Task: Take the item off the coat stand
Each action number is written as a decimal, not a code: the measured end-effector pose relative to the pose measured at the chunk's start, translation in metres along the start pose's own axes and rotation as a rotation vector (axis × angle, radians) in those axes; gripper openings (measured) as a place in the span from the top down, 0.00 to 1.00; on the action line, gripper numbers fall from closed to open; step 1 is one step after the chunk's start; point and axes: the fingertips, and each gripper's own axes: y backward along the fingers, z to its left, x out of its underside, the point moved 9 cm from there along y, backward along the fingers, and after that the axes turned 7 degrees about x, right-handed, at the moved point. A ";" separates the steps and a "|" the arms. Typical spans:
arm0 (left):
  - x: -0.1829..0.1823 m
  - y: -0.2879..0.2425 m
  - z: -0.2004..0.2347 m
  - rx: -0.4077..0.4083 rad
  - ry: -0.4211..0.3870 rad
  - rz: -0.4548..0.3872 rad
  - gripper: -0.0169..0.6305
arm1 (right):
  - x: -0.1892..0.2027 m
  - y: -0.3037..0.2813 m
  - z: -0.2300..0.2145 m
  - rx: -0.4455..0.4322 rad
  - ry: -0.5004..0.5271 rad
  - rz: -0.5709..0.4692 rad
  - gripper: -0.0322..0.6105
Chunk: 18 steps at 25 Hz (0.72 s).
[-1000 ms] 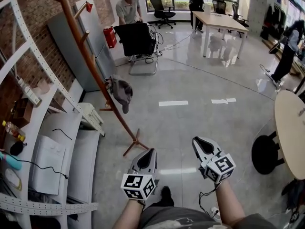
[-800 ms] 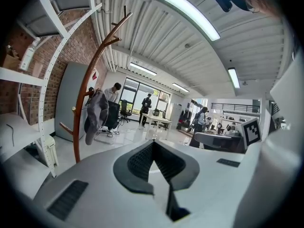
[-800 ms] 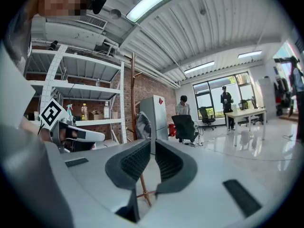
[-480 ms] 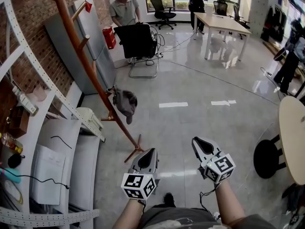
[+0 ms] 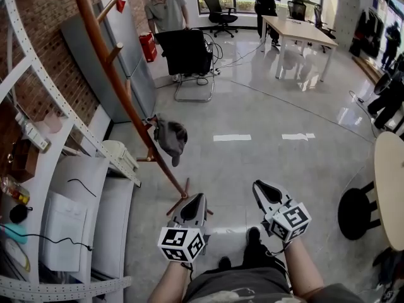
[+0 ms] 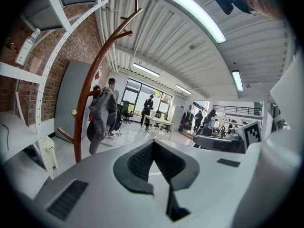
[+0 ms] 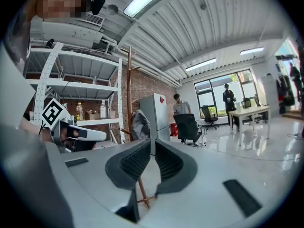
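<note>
Scene: An open workroom with a glossy grey floor (image 5: 252, 106) is shown from above.
Coat stand: A tall reddish-brown wooden coat stand (image 5: 121, 87) is seen left of centre, just beside a white perforated metal shelving rack (image 5: 38, 74).
Item: A limp dark grey cloth item (image 5: 172, 137), perhaps a cap, is hung on a low peg of the stand. Its exact kind cannot be made out.
Left gripper (image 5: 197, 199): It is held low in front of the body. Its jaws are pressed together at the tips, with nothing between them.
Right gripper (image 5: 260, 187): It is held alongside. Its jaws are drawn almost together, with only a thin slit between them and nothing grasped.
Separation: Both grippers are well apart from the item, and nothing is touched.
Progress: No part of the task is judged done, as the item has not been taken off its peg.
Remaining: The stand is to be approached, a gripper opened, the cloth grasped and lifted clear of the peg.
</note>
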 end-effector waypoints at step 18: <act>-0.036 -0.075 0.053 -0.208 -0.016 -0.064 0.96 | -0.032 -0.149 -0.053 -0.255 0.027 -0.009 0.89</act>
